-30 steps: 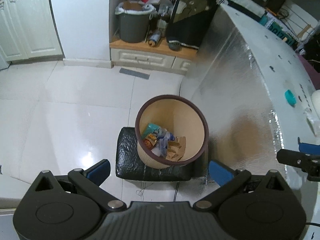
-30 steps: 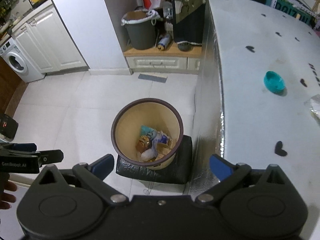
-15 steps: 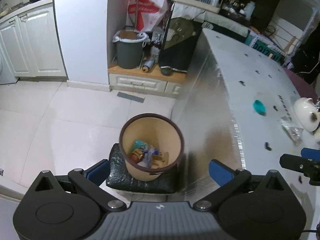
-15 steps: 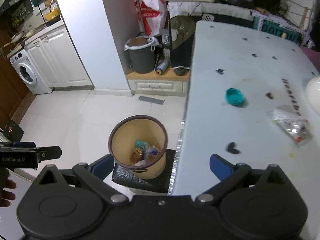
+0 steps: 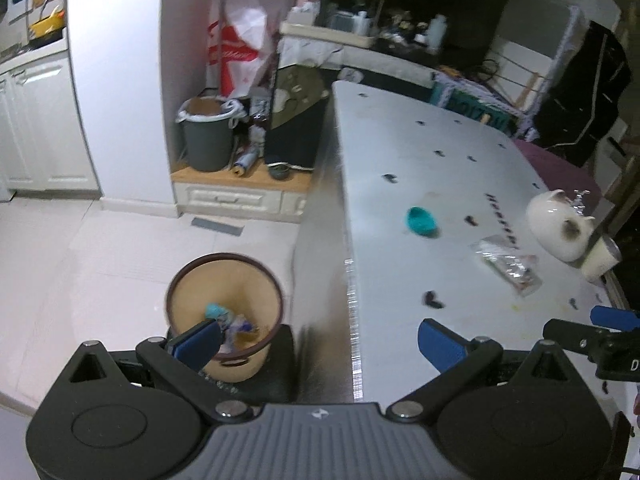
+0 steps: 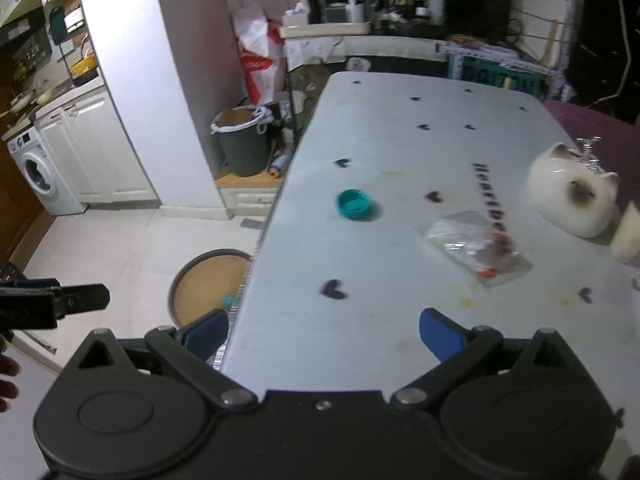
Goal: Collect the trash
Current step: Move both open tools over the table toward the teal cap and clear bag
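Blue-padded fingers of the left claw (image 5: 318, 342) are standing wide apart at the bottom of the left wrist view, gripping nothing. The right claw (image 6: 324, 334) is likewise spread wide and holding nothing, its pads framing the near edge of the tabletop (image 6: 400, 160).

The tan trash bin (image 5: 224, 304) with a dark rim is sitting on a black block on the floor, lower left of centre in the left view, just beside the tabletop's foil-covered side; wrappers are lying inside it. In the right view only part of its rim (image 6: 200, 268) is showing, left of the tabletop edge.

On the tabletop a clear plastic wrapper (image 6: 478, 250) is lying right of centre, with a teal cap (image 6: 354, 205) well apart to its upper left. A white cat-shaped ornament (image 6: 572, 198) is sitting at the right edge, near the wrapper. Dark heart-shaped marks are dotting the surface. A grey lined bucket (image 5: 208, 136) is standing on a low wooden ledge, upper left of centre.
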Available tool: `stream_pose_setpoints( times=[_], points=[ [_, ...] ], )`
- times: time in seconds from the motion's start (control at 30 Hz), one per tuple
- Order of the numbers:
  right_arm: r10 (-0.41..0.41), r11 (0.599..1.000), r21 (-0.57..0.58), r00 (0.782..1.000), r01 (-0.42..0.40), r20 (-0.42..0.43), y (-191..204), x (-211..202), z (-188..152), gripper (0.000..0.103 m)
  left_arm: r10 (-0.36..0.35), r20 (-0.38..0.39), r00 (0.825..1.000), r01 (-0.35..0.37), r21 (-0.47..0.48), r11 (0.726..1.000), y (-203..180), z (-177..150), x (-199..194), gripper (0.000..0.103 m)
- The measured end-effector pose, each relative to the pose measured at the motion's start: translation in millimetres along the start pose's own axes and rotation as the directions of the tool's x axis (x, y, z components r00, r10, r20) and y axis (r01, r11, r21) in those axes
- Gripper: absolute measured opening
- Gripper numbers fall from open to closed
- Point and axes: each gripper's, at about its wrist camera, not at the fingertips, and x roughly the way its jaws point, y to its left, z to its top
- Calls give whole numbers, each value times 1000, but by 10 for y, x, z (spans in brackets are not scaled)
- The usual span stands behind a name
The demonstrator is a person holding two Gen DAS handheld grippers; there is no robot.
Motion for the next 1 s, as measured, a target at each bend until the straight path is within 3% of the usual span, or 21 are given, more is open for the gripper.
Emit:
stream_pose_setpoints(
  times=[0.33,0.57,1.0],
  points=[
    [-42,997,66,999,40,30,-865,-44,-33,103,-36,31,999,35,53,998,-807,138,226,103],
    [-70,993,102,996,65,49,-1326,84,48,103,-43,39,998,40,93,995,-1173,313,480,103],
    [24,964,263,995,-49,96,-1929,700,154,103,-52,4,999,51,173,984,-1569,593,1398,103]
  ],
)
